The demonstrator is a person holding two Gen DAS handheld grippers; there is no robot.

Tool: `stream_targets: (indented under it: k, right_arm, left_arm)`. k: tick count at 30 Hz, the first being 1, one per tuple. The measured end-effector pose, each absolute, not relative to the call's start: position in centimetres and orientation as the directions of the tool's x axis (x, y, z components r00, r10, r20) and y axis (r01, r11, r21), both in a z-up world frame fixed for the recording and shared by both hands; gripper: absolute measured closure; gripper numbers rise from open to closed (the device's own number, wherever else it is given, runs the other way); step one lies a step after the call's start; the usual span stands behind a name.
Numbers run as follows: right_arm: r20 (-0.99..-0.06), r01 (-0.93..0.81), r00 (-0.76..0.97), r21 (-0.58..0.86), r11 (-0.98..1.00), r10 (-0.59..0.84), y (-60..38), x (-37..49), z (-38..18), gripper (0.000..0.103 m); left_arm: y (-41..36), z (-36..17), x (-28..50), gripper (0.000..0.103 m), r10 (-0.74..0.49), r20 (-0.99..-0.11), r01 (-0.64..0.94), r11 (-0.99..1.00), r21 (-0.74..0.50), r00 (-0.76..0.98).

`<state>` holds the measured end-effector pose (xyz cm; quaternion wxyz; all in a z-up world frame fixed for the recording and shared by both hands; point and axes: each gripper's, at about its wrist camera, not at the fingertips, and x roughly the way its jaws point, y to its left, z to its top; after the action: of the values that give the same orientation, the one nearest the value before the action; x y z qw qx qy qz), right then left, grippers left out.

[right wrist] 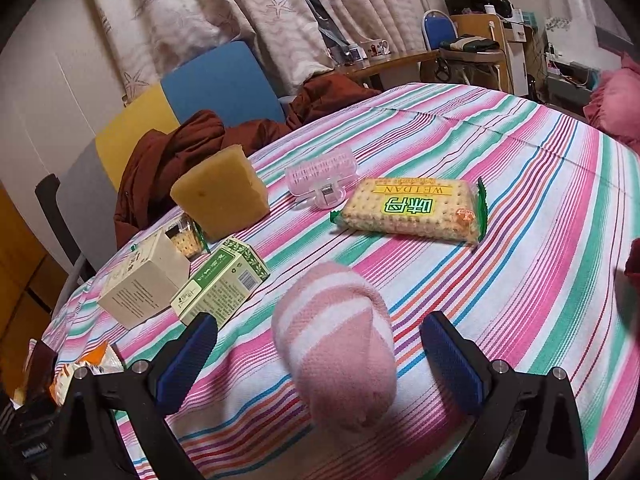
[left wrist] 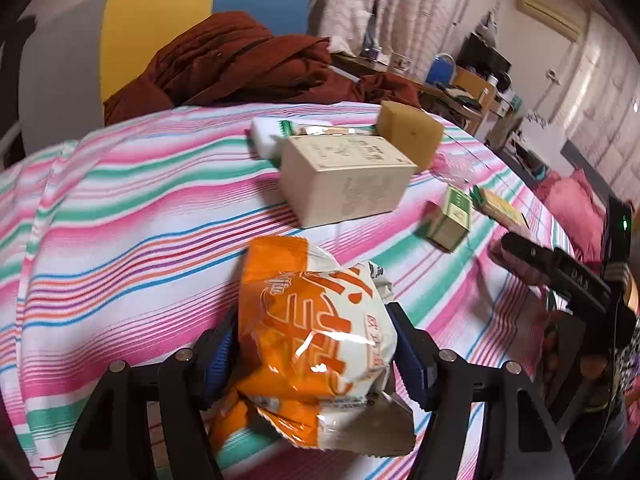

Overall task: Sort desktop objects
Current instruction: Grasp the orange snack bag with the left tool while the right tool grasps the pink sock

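My left gripper (left wrist: 314,356) is shut on an orange and white snack bag (left wrist: 316,320), with the blue pads pressing both of its sides over the striped tablecloth (left wrist: 120,240). My right gripper (right wrist: 320,324) is open. A rolled pink and white striped sock (right wrist: 336,356) lies on the cloth between its fingers, touching neither pad. Farther out lie a cream box (left wrist: 344,180), a small green box (right wrist: 222,284), a yellow sponge (right wrist: 222,196), a cracker pack (right wrist: 412,210) and a clear pink clip (right wrist: 320,178).
A chair with a yellow and blue back (left wrist: 160,20) holds a rust-brown jacket (left wrist: 240,60) behind the table. A cluttered desk (right wrist: 400,60) and a blue chair (right wrist: 438,28) stand beyond. A pink cushion (right wrist: 612,100) lies past the table's right edge.
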<state>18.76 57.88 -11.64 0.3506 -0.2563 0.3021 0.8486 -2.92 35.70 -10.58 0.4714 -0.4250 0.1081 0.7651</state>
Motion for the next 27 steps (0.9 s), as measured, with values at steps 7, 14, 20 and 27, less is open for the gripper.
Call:
stream_targets:
  k: [7,14,20,27]
  right_arm:
    - [-0.687,-0.769,-0.57,0.253,-0.588,0.45,57.6,17.7,-11.7,0.0]
    - [-0.703,-0.771,-0.547,0.212,-0.6,0.455,57.4,17.3,-11.8,0.0]
    - [-0.661,-0.741,-0.615,0.298,-0.601,0.43,57.7,18.5,-11.6,0.0]
    - [-0.632,-0.708,-0.66,0.343,-0.617,0.406,57.7,18.9,-11.3,0.013]
  left_arm:
    - [35.6,-10.8,-3.2,0.032,0.633,-0.752,-0.807,-0.534,-0.252,-0.184]
    - [35.8,-10.9,-3.1,0.031,0.626,-0.756,-0.81,-0.535,-0.241,-0.189]
    - [36.4,-11.0,-2.4,0.03,0.596,-0.772,-0.823,-0.539,-0.181,-0.22]
    - [36.8,-11.2,-2.0,0.025,0.58,-0.78,-0.836,-0.53,-0.142,-0.235]
